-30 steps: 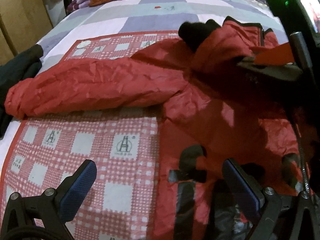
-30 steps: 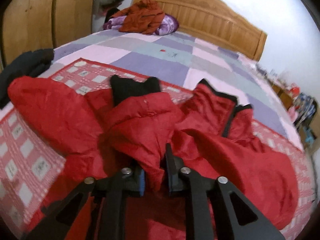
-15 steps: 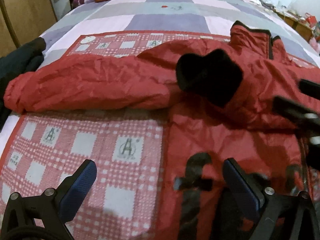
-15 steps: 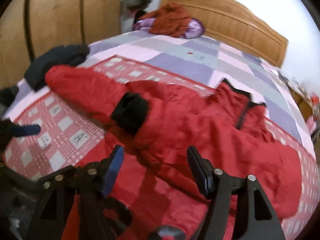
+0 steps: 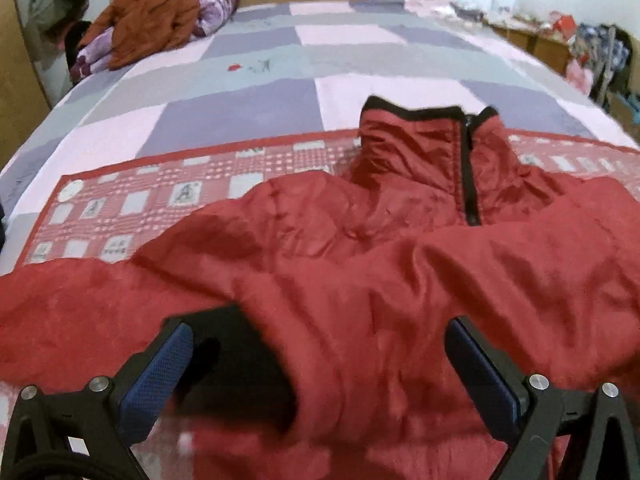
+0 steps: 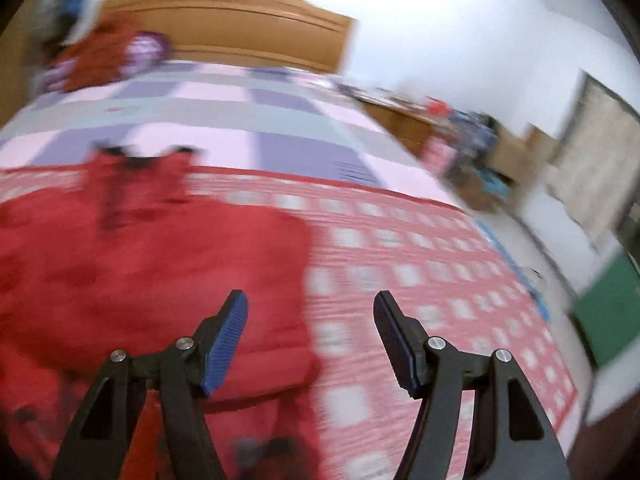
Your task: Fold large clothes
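One red padded jacket (image 5: 400, 264), one red checked mat (image 5: 160, 204), one patchwork bedspread (image 5: 248, 92), one orange-brown jacket (image 5: 152, 12) upper left, two grippers.

Left gripper (image 5: 320, 360): jaws wide apart, blue pads (image 5: 158, 376) clear of any contact, nothing pinched, pointing steeply down and toward the far side. Right gripper (image 6: 310, 340): jaws have just been opening, now apart with nothing between them, fingers (image 6: 226, 336) angled down; view heavily motion-blurred.
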The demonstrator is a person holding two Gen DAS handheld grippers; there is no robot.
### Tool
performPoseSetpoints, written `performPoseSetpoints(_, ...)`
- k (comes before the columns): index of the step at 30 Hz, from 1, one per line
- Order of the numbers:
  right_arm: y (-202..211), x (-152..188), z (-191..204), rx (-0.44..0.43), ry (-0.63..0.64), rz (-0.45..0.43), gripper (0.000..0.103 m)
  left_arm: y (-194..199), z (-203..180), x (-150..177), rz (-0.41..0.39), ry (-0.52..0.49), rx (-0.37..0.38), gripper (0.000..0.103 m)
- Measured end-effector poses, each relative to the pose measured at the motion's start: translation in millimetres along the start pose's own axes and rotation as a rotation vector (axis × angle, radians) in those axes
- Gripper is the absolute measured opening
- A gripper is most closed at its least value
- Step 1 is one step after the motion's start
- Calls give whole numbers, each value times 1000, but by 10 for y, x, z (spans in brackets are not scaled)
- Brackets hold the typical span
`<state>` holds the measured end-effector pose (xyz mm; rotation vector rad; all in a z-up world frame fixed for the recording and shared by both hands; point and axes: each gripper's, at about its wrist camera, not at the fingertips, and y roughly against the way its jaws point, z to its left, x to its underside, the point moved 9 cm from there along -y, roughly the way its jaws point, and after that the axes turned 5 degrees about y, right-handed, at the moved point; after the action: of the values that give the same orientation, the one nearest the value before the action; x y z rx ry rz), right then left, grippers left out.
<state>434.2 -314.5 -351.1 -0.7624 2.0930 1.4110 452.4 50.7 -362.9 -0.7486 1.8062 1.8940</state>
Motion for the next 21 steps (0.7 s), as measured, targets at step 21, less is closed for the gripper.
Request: performPoseSetpoints(21, -589, -255, 818, -410, 223, -53, 68, -714, 739, 230, 131, 85, -316, 103)
